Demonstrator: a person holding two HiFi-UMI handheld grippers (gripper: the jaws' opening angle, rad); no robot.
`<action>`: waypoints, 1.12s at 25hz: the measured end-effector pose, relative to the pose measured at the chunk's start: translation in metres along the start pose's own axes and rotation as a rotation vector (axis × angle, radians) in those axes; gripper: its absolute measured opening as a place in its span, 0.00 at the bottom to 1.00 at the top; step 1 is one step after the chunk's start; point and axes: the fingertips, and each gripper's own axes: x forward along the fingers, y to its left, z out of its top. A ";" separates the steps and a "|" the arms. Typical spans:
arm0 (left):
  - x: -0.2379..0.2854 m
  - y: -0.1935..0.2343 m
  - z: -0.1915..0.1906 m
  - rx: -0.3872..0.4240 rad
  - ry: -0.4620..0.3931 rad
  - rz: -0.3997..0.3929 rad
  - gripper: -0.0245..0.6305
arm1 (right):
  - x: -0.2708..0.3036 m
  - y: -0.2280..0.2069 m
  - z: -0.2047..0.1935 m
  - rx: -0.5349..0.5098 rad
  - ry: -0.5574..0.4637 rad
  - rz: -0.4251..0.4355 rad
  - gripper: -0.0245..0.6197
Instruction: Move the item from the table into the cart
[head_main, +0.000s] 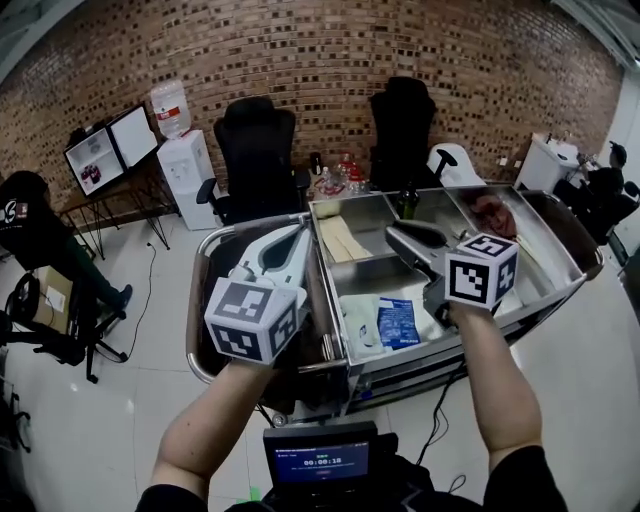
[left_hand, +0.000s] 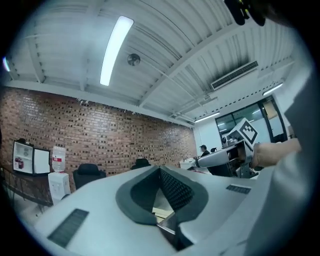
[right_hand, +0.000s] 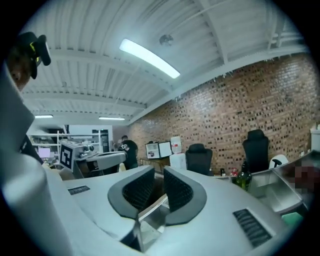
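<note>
Left gripper (head_main: 298, 235), fingers (left_hand: 176, 191) together, and right gripper (head_main: 395, 236), fingers (right_hand: 178, 191) slightly apart, both empty, hover over the cart (head_main: 365, 272); a blue packet (head_main: 398, 322) lies below, nearer the right fingers.

Both grippers are hovering level over the steel cart (head_main: 365, 270): left gripper (head_main: 296, 236) above its left end, right gripper (head_main: 396, 234) above the middle. Blue packet (head_main: 398, 322) and white pouch (head_main: 360, 328) are lying in the near bin, with a beige sheet (head_main: 343, 238) sitting in the far one.
</note>
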 end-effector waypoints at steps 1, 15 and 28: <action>-0.006 -0.005 -0.001 -0.007 -0.026 0.002 0.04 | -0.010 0.002 -0.001 -0.021 -0.022 -0.022 0.06; -0.083 -0.136 -0.015 -0.060 -0.084 0.180 0.04 | -0.215 0.018 -0.043 -0.116 -0.166 -0.116 0.04; -0.128 -0.230 -0.052 0.015 -0.022 0.158 0.04 | -0.274 0.052 -0.104 -0.087 -0.164 -0.077 0.04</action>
